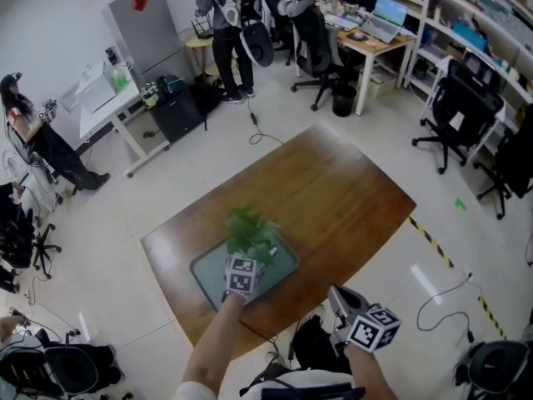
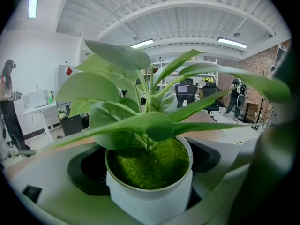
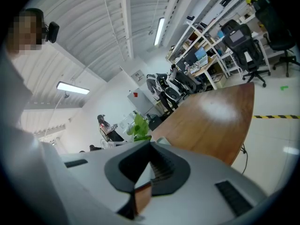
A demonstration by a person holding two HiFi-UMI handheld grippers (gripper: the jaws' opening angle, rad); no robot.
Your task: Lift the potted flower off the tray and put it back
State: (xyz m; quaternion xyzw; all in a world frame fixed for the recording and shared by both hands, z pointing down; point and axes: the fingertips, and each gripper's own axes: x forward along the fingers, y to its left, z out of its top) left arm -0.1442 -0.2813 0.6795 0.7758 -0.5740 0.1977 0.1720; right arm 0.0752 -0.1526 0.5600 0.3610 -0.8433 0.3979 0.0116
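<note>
— What's nearest?
— The right hand-held gripper, jaws pressed together on nothing, off the table's near edge.
— And the left?
— The left hand-held gripper clamps the potted flower's white pot at the tray. Its leaves screen the office chairs beyond.

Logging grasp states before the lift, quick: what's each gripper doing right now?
Left gripper: closed on the potted flower, jaws on either side of its white pot.
Right gripper: closed, nothing between its jaws.
</note>
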